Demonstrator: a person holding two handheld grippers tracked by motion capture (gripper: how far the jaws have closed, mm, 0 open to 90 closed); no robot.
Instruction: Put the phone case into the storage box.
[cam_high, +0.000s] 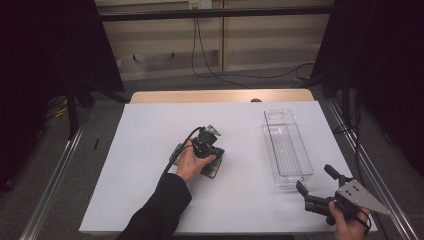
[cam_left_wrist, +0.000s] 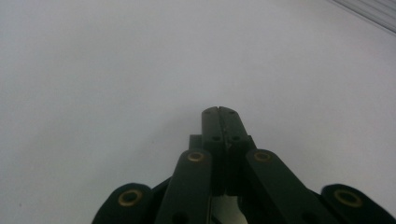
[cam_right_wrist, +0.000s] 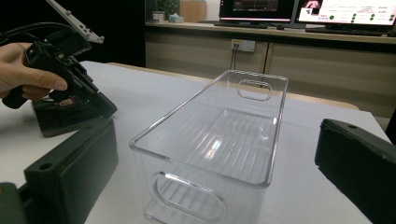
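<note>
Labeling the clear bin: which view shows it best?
Right gripper view: the clear bin sits close between open jaws, with handle cutouts and ribbed floor visible. High view shows it whole but small. Left gripper view faces bare white table.

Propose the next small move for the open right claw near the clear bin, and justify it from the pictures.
Probably ease the right claw forward to straddle the clear bin's near end wall, then close. Its jaws are spread wide and already aimed at that empty bin, not yet touching it, while the left claw is shut and pointed down at the white table.
</note>
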